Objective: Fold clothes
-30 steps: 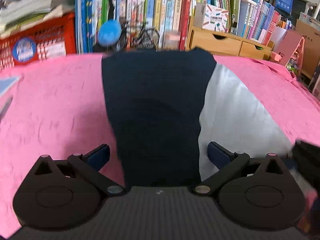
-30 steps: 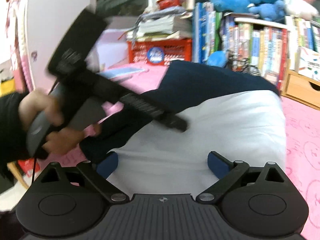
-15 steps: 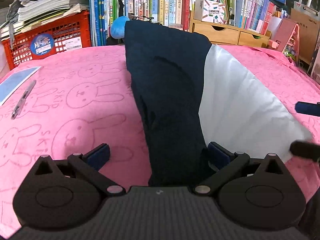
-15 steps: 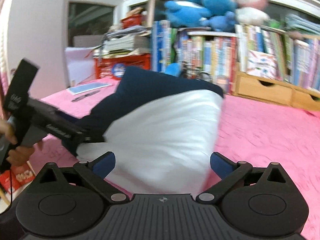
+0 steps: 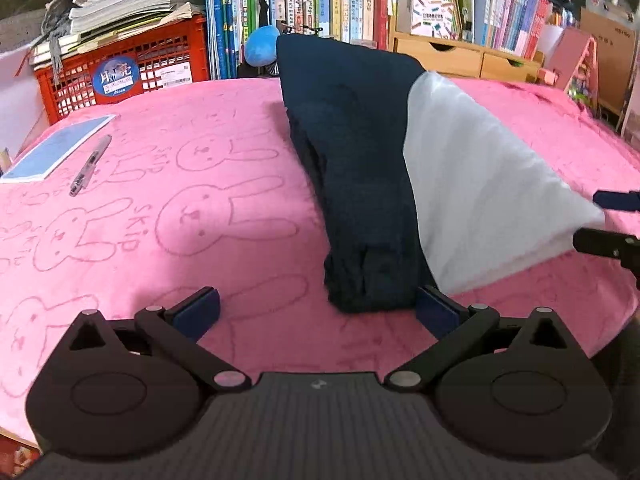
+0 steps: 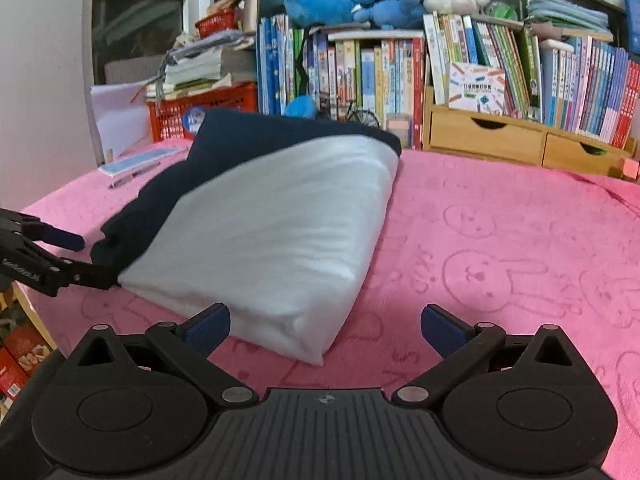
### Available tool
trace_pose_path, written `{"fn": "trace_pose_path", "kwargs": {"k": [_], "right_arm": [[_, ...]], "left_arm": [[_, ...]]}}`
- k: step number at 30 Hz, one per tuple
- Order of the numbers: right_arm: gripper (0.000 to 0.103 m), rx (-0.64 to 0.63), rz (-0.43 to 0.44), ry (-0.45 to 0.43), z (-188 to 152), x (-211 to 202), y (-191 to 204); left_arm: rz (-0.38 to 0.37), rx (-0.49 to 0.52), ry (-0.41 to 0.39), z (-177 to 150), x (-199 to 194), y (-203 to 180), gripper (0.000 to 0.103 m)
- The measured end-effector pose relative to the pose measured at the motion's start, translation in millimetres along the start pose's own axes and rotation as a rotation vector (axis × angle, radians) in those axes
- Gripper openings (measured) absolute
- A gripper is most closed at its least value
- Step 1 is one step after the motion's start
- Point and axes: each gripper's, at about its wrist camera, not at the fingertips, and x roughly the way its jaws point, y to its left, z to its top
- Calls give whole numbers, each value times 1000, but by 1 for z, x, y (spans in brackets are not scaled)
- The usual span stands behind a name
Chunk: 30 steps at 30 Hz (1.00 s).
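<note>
Left hand-held gripper [image 5: 318, 314] spread wide, gripping nothing, just short of folded navy-and-white garment [image 5: 400, 184] on pink-blanketed surface [image 5: 180, 208]; right hand-held gripper [image 6: 325, 328] likewise wide, empty, at white corner.

You get bright, even indoor light in both views; the pink blanket [image 5: 168, 208] is evenly lit, with soft shadow beside the folded garment [image 5: 360, 184]; fisheye bending curves the bookshelf [image 6: 400, 72] and edges; the corners go dark; the focus is sharp.

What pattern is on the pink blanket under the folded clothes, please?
Outlined rabbits on the pink blanket, clearest in the left wrist view.
</note>
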Motion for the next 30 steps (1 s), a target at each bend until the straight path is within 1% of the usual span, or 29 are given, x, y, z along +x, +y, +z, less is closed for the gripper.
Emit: {"fn": "trace_pose_path", "kwargs": {"k": [6,13,17,25,30], "right_arm": [[103,2,-29,58,-5,7,8],[103,0,-43,46,-9,7,12],[103,5,-50,52,-8,8,12],[103,17,-67,22,-11,8,14],[103,18,-68,20,-11,8,14]], "left_arm": [[26,-20,3,-1,-2,-2,103],[50,-24,0,-2,-4,-6,103],[35,-43,-7,-3,-2,-4,103],[40,-51,-25,-5,-1,-5,103],[42,-60,-34,-5,0,-4,103]]}}
